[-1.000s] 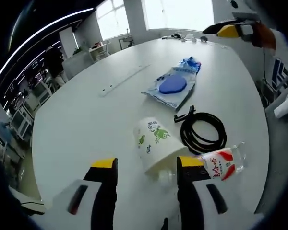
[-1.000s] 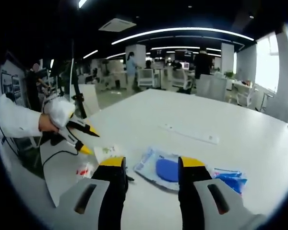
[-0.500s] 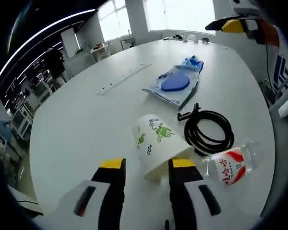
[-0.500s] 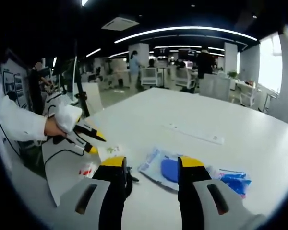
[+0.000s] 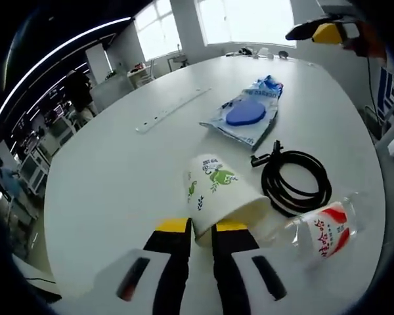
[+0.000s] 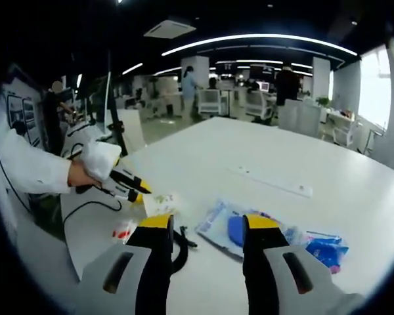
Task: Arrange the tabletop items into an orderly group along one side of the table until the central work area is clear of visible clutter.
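L gripper [image 5: 198, 228] clamps the paper cup [image 5: 220, 192] rim. Cable [image 5: 295, 182] and bottle [image 5: 320, 229] lie just right of it. R gripper [image 6: 207, 224] jaws apart, over the blue bag [image 6: 231, 228].

A matt white table [image 5: 118, 164] is showing soft window glare across its smooth top. On it, a paper cup [image 5: 217, 193] printed with green figures is lying beside a clear plastic bottle [image 5: 318, 230] whose glossy red-and-white label is catching light. A coiled cable [image 5: 295, 184] is looking like dull black rubber. A crinkled, shiny plastic bag [image 5: 246, 118] is glinting over blue contents. The left gripper [image 5: 196, 230] is wearing matt yellow pads on smooth black plastic jaws.
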Available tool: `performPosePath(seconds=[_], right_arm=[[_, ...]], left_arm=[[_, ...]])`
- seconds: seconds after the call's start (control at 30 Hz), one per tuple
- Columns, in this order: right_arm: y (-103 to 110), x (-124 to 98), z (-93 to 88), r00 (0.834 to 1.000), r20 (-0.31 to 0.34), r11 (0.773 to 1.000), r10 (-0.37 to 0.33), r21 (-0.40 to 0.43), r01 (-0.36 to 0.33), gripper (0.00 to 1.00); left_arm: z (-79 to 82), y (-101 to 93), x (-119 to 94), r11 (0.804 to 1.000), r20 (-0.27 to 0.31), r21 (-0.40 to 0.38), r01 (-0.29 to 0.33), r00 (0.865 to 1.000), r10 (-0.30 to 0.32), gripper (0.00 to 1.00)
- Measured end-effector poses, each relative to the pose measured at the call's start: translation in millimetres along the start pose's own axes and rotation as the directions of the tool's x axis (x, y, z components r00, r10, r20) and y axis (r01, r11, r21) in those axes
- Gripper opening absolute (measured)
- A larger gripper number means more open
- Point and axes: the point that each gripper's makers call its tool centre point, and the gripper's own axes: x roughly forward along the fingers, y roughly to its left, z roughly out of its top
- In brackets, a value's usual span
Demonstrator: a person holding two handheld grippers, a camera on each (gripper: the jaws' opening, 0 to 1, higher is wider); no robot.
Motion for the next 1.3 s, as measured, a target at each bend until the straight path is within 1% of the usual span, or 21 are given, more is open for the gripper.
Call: performPosePath(seconds=[0.07, 0.1, 0.13, 0.27, 0.33, 0.37, 0.4, 0.43, 0.5, 0.67, 0.7, 0.73, 0.77, 0.8, 0.83, 0.87, 0.93, 0.97, 1.1, 1.2, 1.3], right_arm=[[1, 0, -0.6, 1.000, -0.002, 1.000, 0.002, -0.003, -0.002, 0.40], [1, 0, -0.8, 1.000, -0.003, 1.000, 0.002, -0.003, -0.002, 0.40], [1, 0, -1.0, 1.000, -0.004, 1.000, 0.003, -0.002, -0.003, 0.40], [2, 0, 1.6, 1.000, 0.001, 1.000, 0.007, -0.004, -0.007, 0.40], [2, 0, 5.0, 1.000, 0.005, 1.000, 0.008, -0.010, -0.008, 0.39], [2, 0, 7.4, 1.000, 0.010, 1.000, 0.010, -0.014, -0.010, 0.39], [3, 0, 8.7, 1.000, 0.011, 1.000, 0.012, -0.016, -0.012, 0.39], [3, 0, 9.9, 1.000, 0.012, 1.000, 0.013, -0.019, -0.013, 0.39], [2, 1, 13.6, 1.000, 0.018, 1.000, 0.016, -0.025, -0.015, 0.38], [4, 3, 22.2, 0.999, 0.026, 0.999, 0.030, -0.039, -0.029, 0.36], [6, 4, 27.6, 0.999, 0.034, 0.998, 0.039, -0.055, -0.037, 0.36], [7, 5, 31.3, 0.998, 0.034, 0.997, 0.047, -0.066, -0.045, 0.35], [9, 6, 34.4, 0.998, 0.036, 0.996, 0.055, -0.074, -0.053, 0.34], [11, 8, 39.5, 0.997, 0.042, 0.995, 0.065, -0.082, -0.061, 0.34], [12, 9, 42.9, 0.997, 0.045, 0.994, 0.070, -0.086, -0.066, 0.34], [14, 10, 46.9, 0.996, 0.047, 0.993, 0.077, -0.095, -0.072, 0.34], [19, 13, 56.9, 0.994, 0.056, 0.989, 0.095, -0.121, -0.087, 0.33], [22, 15, 62.9, 0.993, 0.060, 0.987, 0.106, -0.130, -0.097, 0.32], [38, 22, 80.3, 0.987, 0.073, 0.977, 0.145, -0.166, -0.131, 0.28], [56, 28, 90.5, 0.981, 0.070, 0.963, 0.184, -0.212, -0.165, 0.26], [70, 33, 92.8, 0.978, 0.054, 0.948, 0.200, -0.264, -0.179, 0.25]], left_arm=[[3.0, 1.5, -1, 1.000, 0.003, -0.001, -0.006, 1.000, 0.006, 0.01], [4.8, 2.5, -1, 1.000, 0.006, 0.001, -0.010, 1.000, 0.010, 0.00], [7.6, 3.4, -1, 1.000, 0.015, -0.003, -0.013, 1.000, 0.013, 0.00], [12.7, 7.9, -2, 1.000, 0.011, -0.004, -0.024, 1.000, 0.024, 0.00], [14.5, 10.1, -4, 1.000, -0.009, 0.001, -0.029, 1.000, 0.029, 0.00], [18.1, 10.9, -5, 1.000, -0.001, -0.001, -0.029, 1.000, 0.029, 0.00], [23.1, 11.3, -7, 0.999, 0.008, -0.026, -0.022, 1.000, 0.022, 0.00], [23.8, 11.6, -9, 0.999, -0.008, -0.037, -0.018, 1.000, 0.018, 0.00], [28.7, 14.6, -13, 1.000, -0.019, -0.010, -0.024, 1.000, 0.024, 0.00], [41.0, 17.4, -24, 0.997, -0.047, -0.077, -0.004, 0.999, 0.000, 0.00], [47.4, 19.2, -29, 0.995, -0.050, -0.099, -0.003, 0.999, -0.002, 0.00], [47.5, 18.5, -33, 0.990, -0.080, -0.142, -0.001, 0.997, -0.010, 0.00], [48.6, 16.4, -36, 0.988, -0.096, -0.154, 0.014, 0.995, -0.029, 0.00], [53.4, 19.0, -37, 0.990, -0.089, -0.144, 0.004, 0.996, -0.017, 0.00], [55.1, 20.2, -41, 0.987, -0.105, -0.158, -0.006, 0.994, -0.010, 0.00], [55.1, 18.6, -44, 0.983, -0.127, -0.183, -0.001, 0.992, -0.023, 0.00], [64.6, 21.1, -47, 0.981, -0.108, -0.194, -0.002, 0.994, -0.020, 0.00], [66.8, 19.9, -50, 0.979, -0.119, -0.205, 0.000, 0.993, -0.025, 0.00], [77.8, 12.5, -58, 0.965, -0.117, -0.262, 0.011, 0.992, -0.043, 0.00], [81.4, 10.0, -62, 0.960, -0.137, -0.278, -0.009, 0.990, -0.030, 0.00], [84.0, 10.0, -65, 0.953, -0.157, -0.300, -0.035, 0.987, -0.013, 0.00]])
